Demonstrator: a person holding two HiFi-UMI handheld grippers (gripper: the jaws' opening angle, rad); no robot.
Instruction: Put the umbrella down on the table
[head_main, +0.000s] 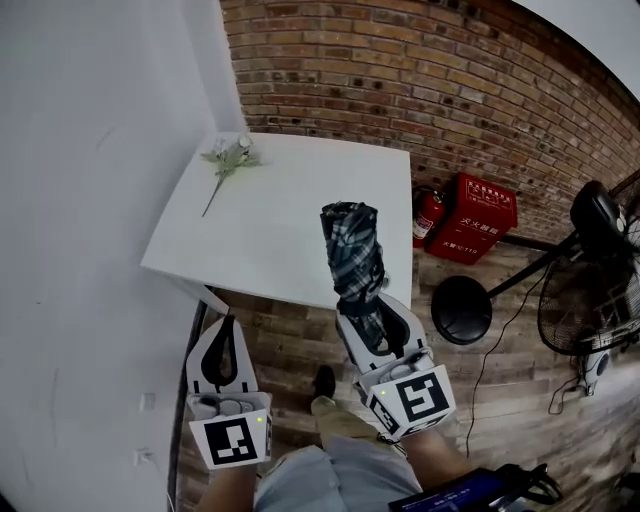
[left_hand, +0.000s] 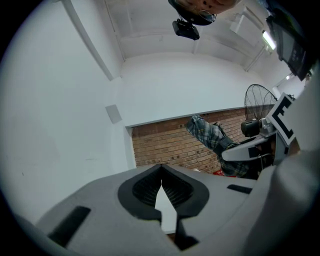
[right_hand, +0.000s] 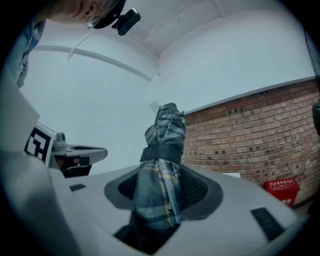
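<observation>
A folded plaid umbrella (head_main: 352, 258) with a dark strap stands upright in my right gripper (head_main: 372, 318), whose jaws are shut on its lower part; in the right gripper view the umbrella (right_hand: 161, 165) fills the gap between the pads. It hangs over the near right edge of the white table (head_main: 300, 230). My left gripper (head_main: 227, 352) is lower left of it, just before the table's near edge, jaws shut with nothing between them. The left gripper view shows its tips (left_hand: 161, 184) touching and the umbrella (left_hand: 212, 136) off to the right.
A sprig of white flowers (head_main: 229, 160) lies at the table's far left corner. A white wall is on the left, a brick wall behind. Right of the table stand a fire extinguisher (head_main: 427, 215), a red box (head_main: 472, 217), a black round stand base (head_main: 461, 309) and a fan (head_main: 590, 300).
</observation>
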